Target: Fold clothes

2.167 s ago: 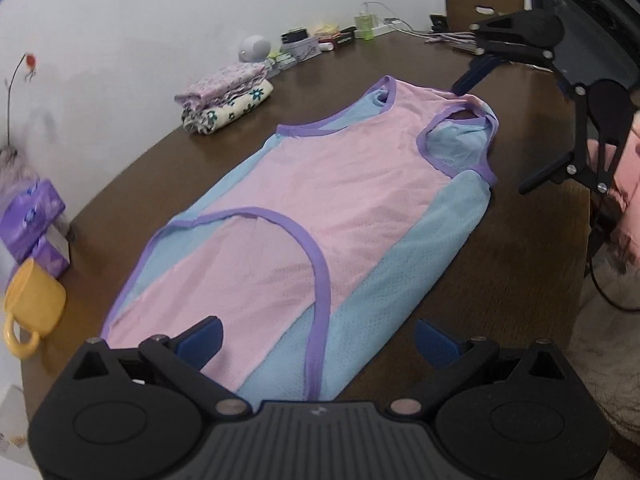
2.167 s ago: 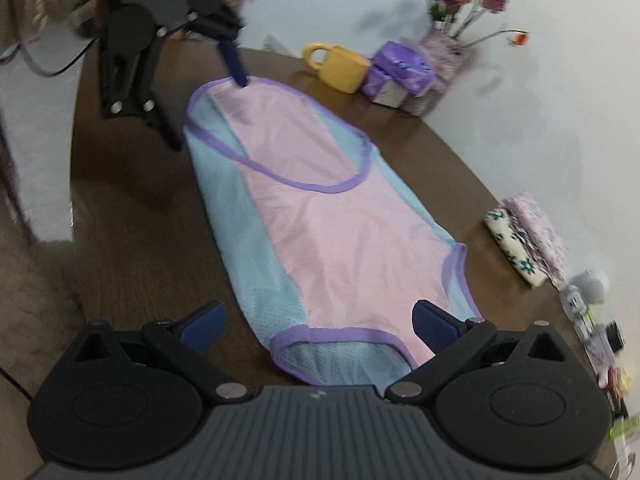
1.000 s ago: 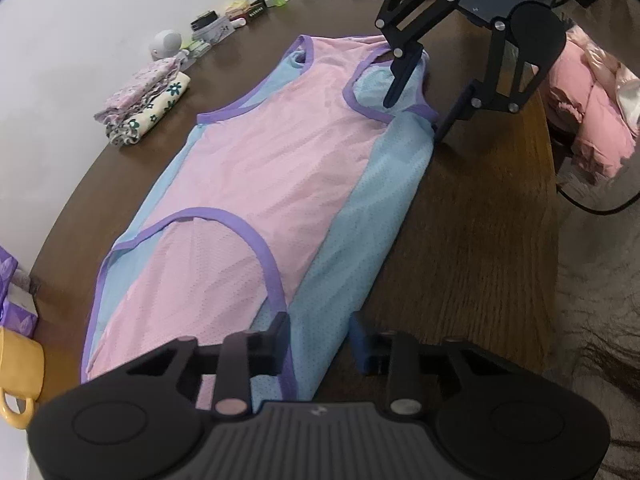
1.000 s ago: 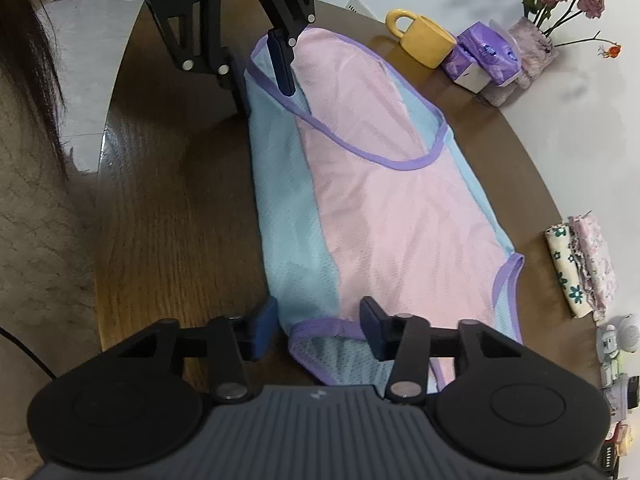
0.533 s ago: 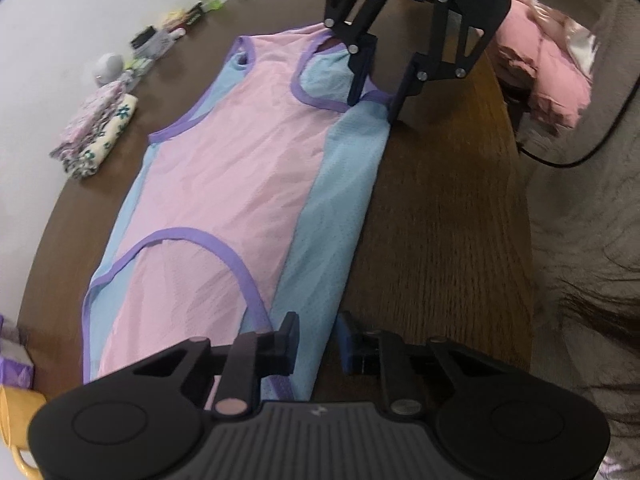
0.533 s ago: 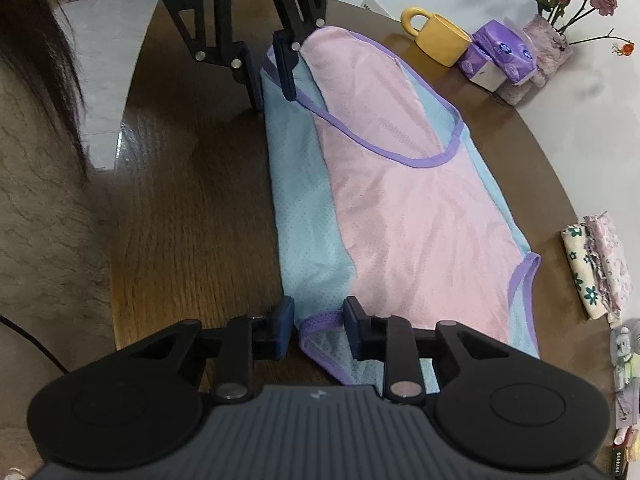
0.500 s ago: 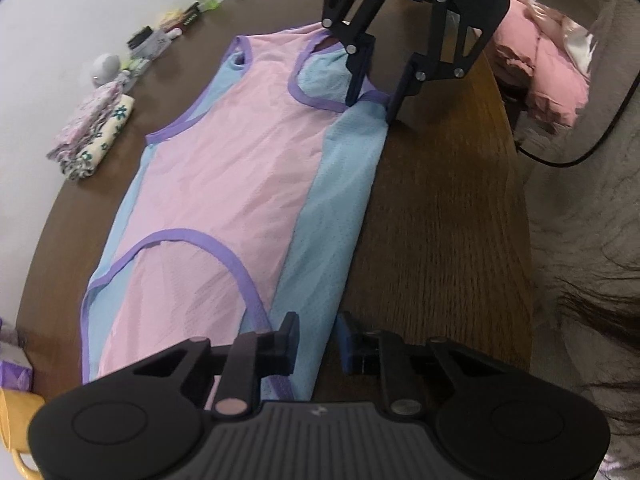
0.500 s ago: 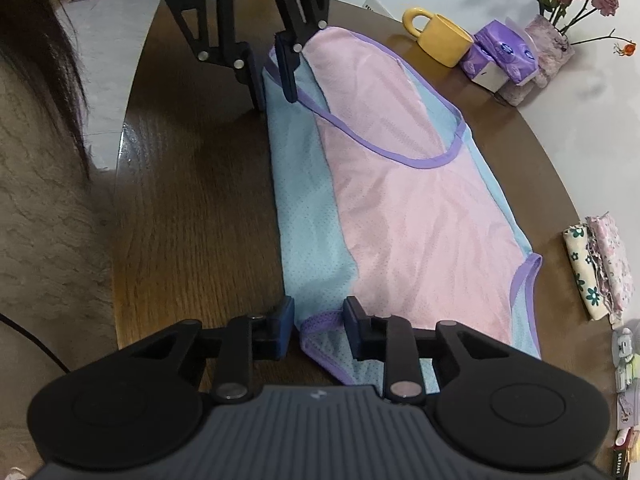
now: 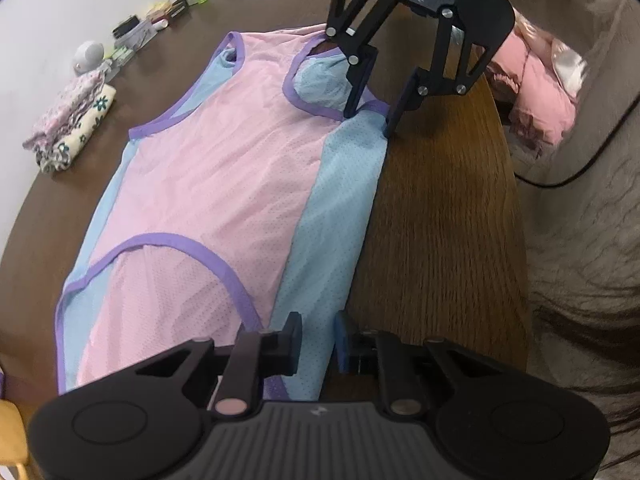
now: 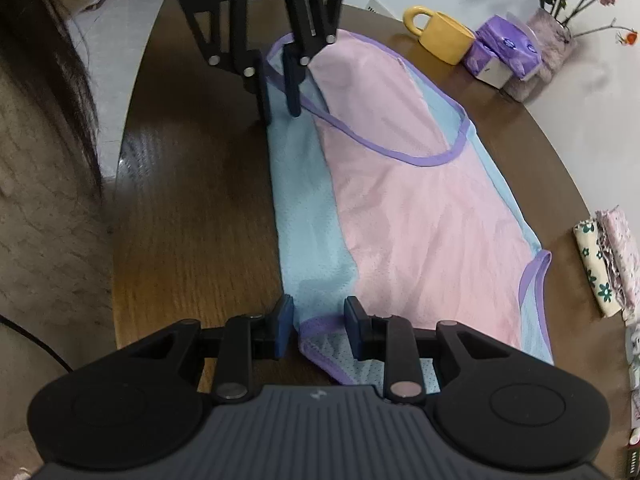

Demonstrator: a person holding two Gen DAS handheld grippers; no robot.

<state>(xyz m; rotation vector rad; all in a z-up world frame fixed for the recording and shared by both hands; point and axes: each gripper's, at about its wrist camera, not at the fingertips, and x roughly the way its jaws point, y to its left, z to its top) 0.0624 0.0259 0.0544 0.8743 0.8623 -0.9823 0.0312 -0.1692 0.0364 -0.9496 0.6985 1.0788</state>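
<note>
Pink and blue sleeveless top (image 9: 224, 184) lying flat along the brown table (image 9: 436, 216), its blue side panel at the near edge. Your left gripper (image 9: 316, 336) has its fingers narrowed around the hem corner of that panel; your right gripper (image 10: 318, 326) has its fingers narrowed around the purple-trimmed armhole edge. Folded floral cloths (image 9: 68, 128) lie beside the top, a yellow mug (image 10: 440, 36) beyond the hem
</note>
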